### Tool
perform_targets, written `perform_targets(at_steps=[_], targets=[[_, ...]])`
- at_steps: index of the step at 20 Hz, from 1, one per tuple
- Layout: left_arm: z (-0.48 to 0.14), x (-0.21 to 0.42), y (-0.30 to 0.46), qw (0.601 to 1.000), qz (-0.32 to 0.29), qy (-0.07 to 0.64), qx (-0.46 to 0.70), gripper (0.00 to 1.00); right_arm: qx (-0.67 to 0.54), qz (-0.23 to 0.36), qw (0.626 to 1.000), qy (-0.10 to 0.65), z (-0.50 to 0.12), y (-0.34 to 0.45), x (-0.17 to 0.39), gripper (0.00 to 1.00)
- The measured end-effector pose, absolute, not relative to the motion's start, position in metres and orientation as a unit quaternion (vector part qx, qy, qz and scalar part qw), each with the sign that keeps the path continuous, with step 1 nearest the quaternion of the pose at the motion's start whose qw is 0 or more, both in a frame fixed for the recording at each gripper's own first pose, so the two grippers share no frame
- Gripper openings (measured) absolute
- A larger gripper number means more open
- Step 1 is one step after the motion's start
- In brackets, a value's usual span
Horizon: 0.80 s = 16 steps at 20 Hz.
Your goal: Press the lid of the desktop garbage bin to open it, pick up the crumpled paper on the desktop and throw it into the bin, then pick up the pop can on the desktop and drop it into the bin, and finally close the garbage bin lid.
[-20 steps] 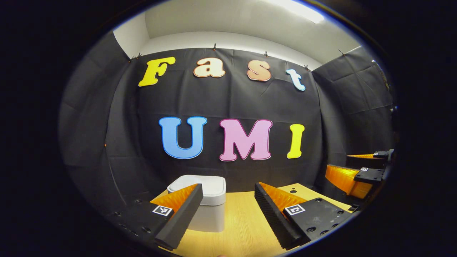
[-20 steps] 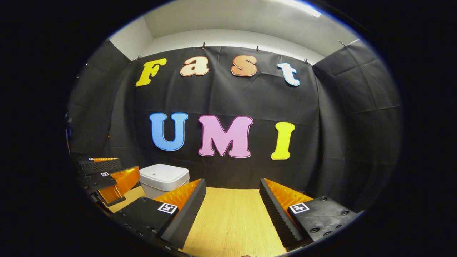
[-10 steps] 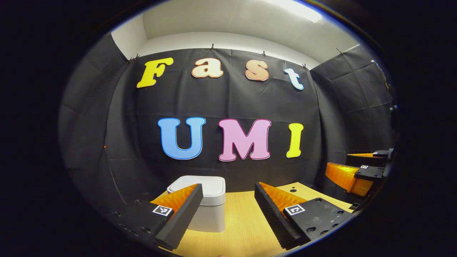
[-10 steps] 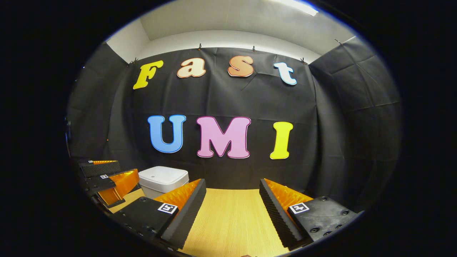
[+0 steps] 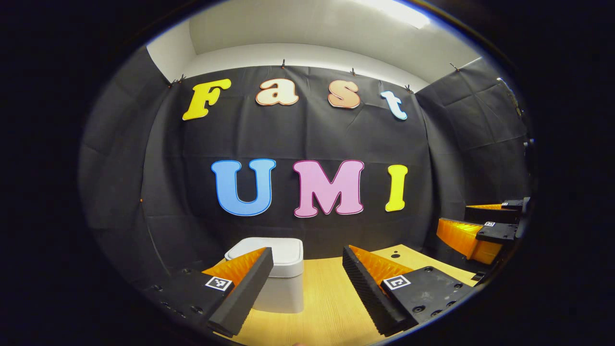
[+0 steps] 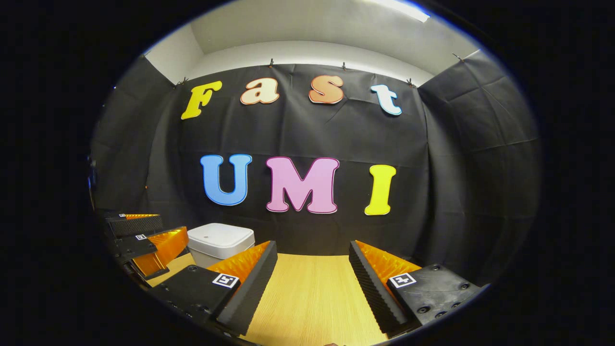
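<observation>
In the left gripper view, the left gripper hangs above the wooden worktop with its jaws wide apart and nothing between them. The white desktop garbage bin stands on the worktop just ahead, partly hidden behind the gripper's left-hand finger. Its lid lies flat and closed on top. At the right edge of this view the right gripper is seen from the side, raised above the worktop's far corner, its two fingers one above the other with a gap between them.

In the right gripper view, the right gripper also has its jaws spread apart over bare worktop, gripping nothing. The garbage bin sits to the left of it, near the black cloth wall, lid down. The left gripper shows at the left edge, beside the bin, its fingers separated. Both grippers are clear of the bin, touching neither it nor the worktop.
</observation>
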State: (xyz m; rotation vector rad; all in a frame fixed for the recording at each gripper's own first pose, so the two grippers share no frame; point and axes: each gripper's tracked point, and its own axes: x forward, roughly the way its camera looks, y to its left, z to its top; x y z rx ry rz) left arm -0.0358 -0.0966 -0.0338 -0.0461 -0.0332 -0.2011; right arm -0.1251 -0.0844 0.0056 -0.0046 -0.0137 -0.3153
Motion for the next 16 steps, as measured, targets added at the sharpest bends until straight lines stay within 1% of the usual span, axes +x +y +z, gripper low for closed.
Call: perform_targets(at_steps=[16], targets=[[-0.034, -0.03, -0.093, 0.996, -0.091, -0.018, -0.02, 0.98, -0.005, -0.135, 0.991, -0.01, 0.006, -0.081, -0.115, 0.97]])
